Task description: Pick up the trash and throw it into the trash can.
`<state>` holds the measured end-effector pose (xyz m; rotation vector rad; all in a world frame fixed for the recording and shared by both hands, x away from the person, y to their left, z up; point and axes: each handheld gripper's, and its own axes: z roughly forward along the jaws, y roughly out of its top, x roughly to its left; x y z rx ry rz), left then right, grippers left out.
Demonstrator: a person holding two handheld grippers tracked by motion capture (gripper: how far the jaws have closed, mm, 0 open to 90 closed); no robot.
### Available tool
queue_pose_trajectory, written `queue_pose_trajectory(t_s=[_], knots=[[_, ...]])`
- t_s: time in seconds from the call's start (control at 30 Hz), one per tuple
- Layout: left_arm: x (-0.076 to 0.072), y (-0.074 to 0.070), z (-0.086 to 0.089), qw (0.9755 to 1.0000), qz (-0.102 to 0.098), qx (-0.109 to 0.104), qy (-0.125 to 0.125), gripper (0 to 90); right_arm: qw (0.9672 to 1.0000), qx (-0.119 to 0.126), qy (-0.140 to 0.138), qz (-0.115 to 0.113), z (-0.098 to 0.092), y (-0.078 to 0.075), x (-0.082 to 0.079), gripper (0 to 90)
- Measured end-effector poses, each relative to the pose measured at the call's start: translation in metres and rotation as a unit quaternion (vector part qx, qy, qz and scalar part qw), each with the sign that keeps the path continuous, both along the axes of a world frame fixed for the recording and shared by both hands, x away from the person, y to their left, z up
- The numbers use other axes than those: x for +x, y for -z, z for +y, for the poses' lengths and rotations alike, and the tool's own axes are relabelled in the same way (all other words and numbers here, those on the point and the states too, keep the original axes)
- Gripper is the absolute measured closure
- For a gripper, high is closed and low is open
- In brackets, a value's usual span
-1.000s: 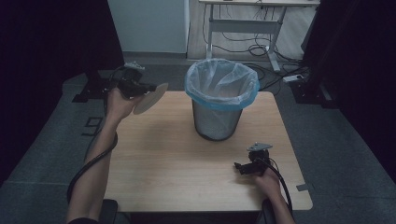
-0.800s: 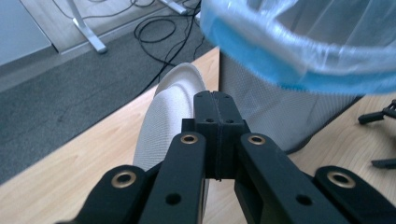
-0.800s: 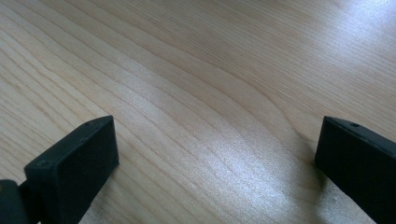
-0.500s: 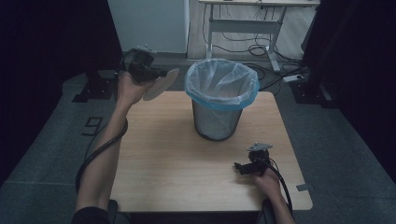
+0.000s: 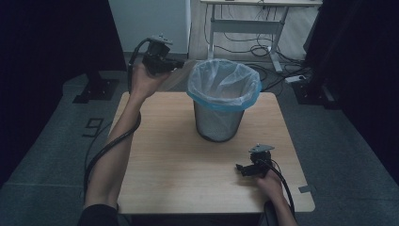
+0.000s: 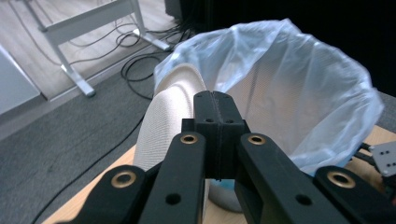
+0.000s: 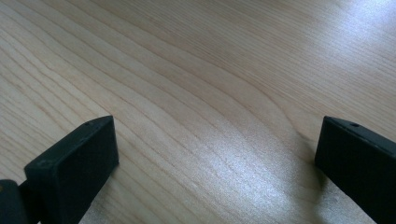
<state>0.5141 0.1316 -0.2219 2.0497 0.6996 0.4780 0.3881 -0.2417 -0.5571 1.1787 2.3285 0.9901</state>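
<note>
- Where the tabletop (image 5: 160, 160) comes closest to the person, the right gripper (image 5: 241, 168) lies low on the wood in a hand (image 5: 268, 181), its jaws pointing across the board
- Seen from the right gripper view, its two black jaws stand wide apart with bare wood grain between them and nothing held
- Beyond that gripper, toward the far half of the table, stands a mesh bin (image 5: 219, 123) lined with a pale blue bag (image 5: 224, 84), upright and well apart from the right gripper
- Farthest off and raised above the table's far left corner, the left gripper (image 5: 181, 62) is carried in the other hand (image 5: 143, 81)
- Its jaws are pressed together on the edge of a beige woven disc (image 6: 161, 121), which curves away from the jaw tips
- From the left gripper view, the disc sits just beside the bag's rim (image 6: 327, 51), the open bin lying ahead of the jaws; whether disc and bag touch I cannot tell
</note>
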Motion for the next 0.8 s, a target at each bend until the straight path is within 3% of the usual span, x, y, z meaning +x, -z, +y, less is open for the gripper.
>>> queue_pose_trajectory(t_s=[0.3,0.8], knots=[[-0.007,-0.004,-0.033,0.9989,-0.01,-0.007,0.045,90.0,1.0,0.0,0.0,0.0,0.0,0.0,0.0,0.0],[-0.007,0.036,-0.093,0.9949,0.002,0.038,0.093,88.4,1.0,0.0,-0.001,0.0,0.0,0.0,0.0,0.0]])
